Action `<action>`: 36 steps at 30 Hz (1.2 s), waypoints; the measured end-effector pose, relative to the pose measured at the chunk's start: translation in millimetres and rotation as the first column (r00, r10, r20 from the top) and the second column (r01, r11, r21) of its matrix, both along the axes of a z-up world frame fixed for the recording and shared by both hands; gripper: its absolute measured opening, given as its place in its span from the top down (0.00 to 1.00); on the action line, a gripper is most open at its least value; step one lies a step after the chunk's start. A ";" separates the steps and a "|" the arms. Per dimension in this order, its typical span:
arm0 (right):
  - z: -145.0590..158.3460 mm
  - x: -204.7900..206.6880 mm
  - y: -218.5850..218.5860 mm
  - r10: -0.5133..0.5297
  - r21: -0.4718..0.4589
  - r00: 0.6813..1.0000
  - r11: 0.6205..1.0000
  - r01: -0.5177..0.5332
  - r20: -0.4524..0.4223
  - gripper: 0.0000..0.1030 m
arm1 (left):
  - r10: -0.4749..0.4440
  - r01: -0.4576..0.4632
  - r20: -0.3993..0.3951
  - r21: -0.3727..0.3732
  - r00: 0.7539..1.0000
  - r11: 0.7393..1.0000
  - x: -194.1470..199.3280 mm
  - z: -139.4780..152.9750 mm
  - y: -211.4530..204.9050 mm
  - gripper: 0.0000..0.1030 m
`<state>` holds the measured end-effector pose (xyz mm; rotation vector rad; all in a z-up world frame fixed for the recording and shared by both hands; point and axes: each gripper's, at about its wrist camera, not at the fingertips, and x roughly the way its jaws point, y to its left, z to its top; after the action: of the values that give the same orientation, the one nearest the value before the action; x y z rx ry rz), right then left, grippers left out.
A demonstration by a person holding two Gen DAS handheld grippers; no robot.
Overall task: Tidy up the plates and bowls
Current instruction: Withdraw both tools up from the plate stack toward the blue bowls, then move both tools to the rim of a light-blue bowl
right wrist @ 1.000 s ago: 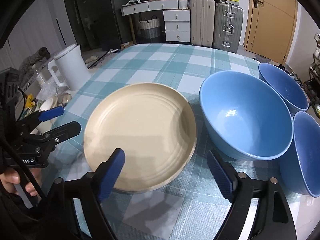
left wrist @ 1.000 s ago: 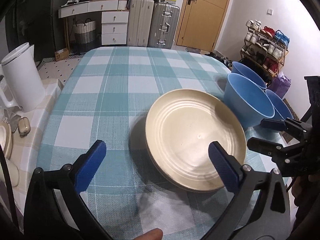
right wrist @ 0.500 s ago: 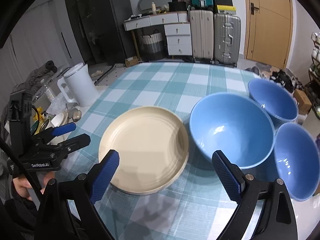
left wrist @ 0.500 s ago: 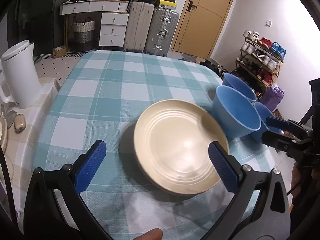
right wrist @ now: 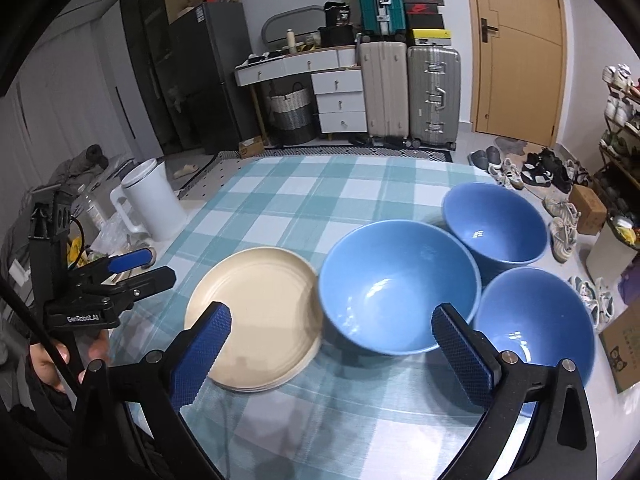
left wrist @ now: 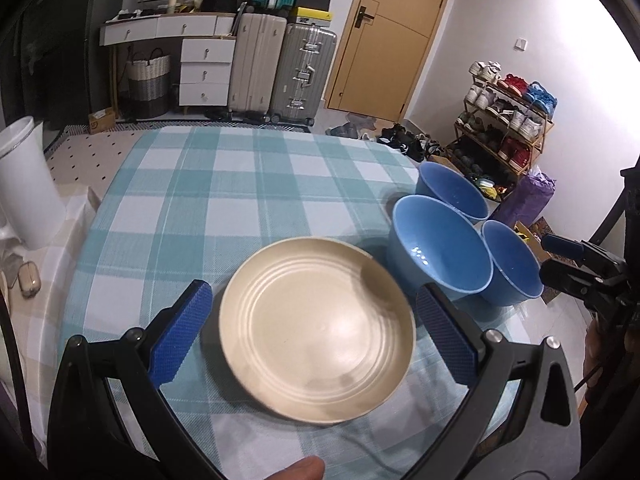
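Behind the table (left wrist: 248, 184), which is covered with a teal and white checked cloth, the room shows a wooden door (left wrist: 390, 36) in the upper right of the left wrist view, two suitcases (left wrist: 280, 68) standing beside a white drawer unit (left wrist: 204, 70), and a shoe rack (left wrist: 508, 108) at the right wall. On the cloth, in the lower middle of the left wrist view, lies a stack of cream plates (left wrist: 316, 328); in the right wrist view its edge shows several layers, but how many plates I cannot tell. Just to the right of the stack stand three blue bowls: the largest bowl (right wrist: 400, 286) is just beside the plates, a second bowl (right wrist: 496, 222) is behind it toward the upper right, and a third bowl (right wrist: 534, 320) is at the lower right, near the table edge. All three stand upright and close together. A white kettle (right wrist: 150, 200) stands at the left, off the checked cloth. The left gripper (left wrist: 316, 338) hovers over the plates with its blue pads spread wide, one on each side of the stack, holding nothing. The right gripper (right wrist: 332, 354) is also spread wide and holds nothing; its pads frame the gap between the plates and the largest bowl.
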<state>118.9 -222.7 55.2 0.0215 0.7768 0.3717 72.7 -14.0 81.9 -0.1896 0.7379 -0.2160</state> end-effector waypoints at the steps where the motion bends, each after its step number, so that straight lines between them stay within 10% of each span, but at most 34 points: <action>1: 2.7 0.4 -3.9 -0.004 0.004 1.000 1.000 0.004 0.001 0.01 | -0.003 0.003 0.001 0.002 1.000 1.000 1.8 3.2 -3.7 0.01; 36: 74.4 37.7 -104.3 -0.104 0.113 0.994 0.989 0.099 0.038 0.01 | -0.144 0.143 0.007 0.053 0.990 0.988 98.8 60.7 -106.0 0.01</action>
<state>156.6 -327.0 129.6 0.1564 0.7083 0.3171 171.4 -120.0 142.6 -0.0854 0.7464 -0.3341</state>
